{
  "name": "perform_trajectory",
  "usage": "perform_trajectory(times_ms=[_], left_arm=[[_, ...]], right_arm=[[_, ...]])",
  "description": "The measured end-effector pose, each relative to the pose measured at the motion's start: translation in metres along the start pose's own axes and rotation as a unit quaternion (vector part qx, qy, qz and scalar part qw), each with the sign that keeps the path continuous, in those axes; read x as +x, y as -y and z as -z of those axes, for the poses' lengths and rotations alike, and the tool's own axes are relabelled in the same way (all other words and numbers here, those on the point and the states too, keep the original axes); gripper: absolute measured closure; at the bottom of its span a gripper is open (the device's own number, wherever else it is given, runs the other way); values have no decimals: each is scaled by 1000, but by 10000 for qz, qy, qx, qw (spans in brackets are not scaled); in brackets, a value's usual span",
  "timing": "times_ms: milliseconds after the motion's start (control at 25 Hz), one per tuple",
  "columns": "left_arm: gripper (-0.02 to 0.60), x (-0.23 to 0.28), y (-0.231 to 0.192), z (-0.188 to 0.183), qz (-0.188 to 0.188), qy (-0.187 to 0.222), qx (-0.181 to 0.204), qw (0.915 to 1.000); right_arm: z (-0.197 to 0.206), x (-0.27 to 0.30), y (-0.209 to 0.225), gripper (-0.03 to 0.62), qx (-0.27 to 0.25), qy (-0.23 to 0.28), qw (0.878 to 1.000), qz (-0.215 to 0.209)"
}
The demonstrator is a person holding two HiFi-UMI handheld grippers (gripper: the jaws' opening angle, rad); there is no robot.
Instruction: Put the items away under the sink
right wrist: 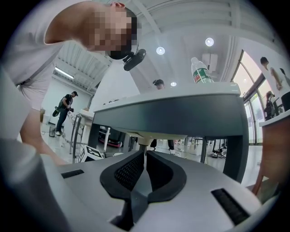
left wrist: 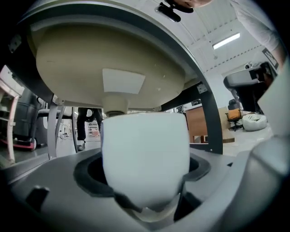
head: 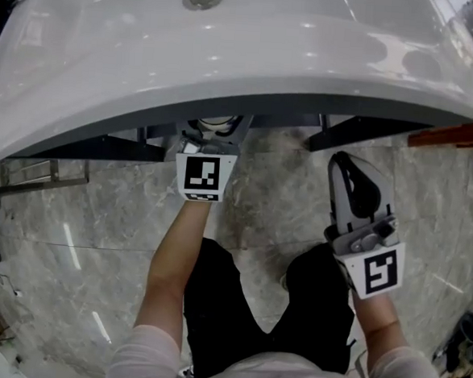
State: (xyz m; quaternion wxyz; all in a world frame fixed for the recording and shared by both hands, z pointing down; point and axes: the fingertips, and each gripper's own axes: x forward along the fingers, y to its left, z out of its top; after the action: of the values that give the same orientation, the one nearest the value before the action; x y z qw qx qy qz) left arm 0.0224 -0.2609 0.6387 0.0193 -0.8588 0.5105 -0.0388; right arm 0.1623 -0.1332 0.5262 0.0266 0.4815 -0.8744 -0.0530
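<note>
Head view: sink (head: 230, 54) is seen from above. Left gripper (head: 212, 138) is tucked under its near edge, and only the rim of the cup (head: 217, 125) is seen there. Right gripper (head: 342, 162) is held out in front of the near edge, toward the right corner, over the floor (head: 73, 213).

Left gripper view: the cup (left wrist: 145, 158) is clamped between the fingers, upright, just below the drain (left wrist: 115, 106) on the sink underside. This is hidden from the head view. No shelf or landing spot is shown, and the cup is not yet set down.

Right gripper view: fingers are pressed together with nothing between them. A bottle (right wrist: 199, 70) is seen on top of the sink, at the far side from this camera.

Progress, as judged: the cup is under the sink but unplaced. Release is left, and possibly the bottle.
</note>
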Motion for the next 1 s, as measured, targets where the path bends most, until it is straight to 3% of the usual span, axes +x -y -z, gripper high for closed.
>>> perform_trajectory(times_ms=[160,360,560,720,800,880,1000], left_arm=[[174,0,-1,1,-177,-129,154,9996],[174,12,-18,21,-460,-528,61,9975],[173,13,-16,31,-500,-710,375,9955],[173,20,-23,28,-799,-962,204,9919],[173,19,-25,32,-868,-1091,294,9898],[159,17,-22,38,-831,-1188,516,9881],[115,13,-20,39,-757,-1177,525,9888]], right_arm=[[-5,-6,-2,551,-59,111,9999,21],[0,-6,-2,551,-55,158,9999,-37],[18,-10,5,551,-48,248,9997,-5],[24,-12,7,551,-8,362,9993,7],[25,-13,6,551,-19,412,9991,-27],[26,-16,6,551,-59,505,9987,-43],[30,-18,8,551,-131,683,9976,-71]])
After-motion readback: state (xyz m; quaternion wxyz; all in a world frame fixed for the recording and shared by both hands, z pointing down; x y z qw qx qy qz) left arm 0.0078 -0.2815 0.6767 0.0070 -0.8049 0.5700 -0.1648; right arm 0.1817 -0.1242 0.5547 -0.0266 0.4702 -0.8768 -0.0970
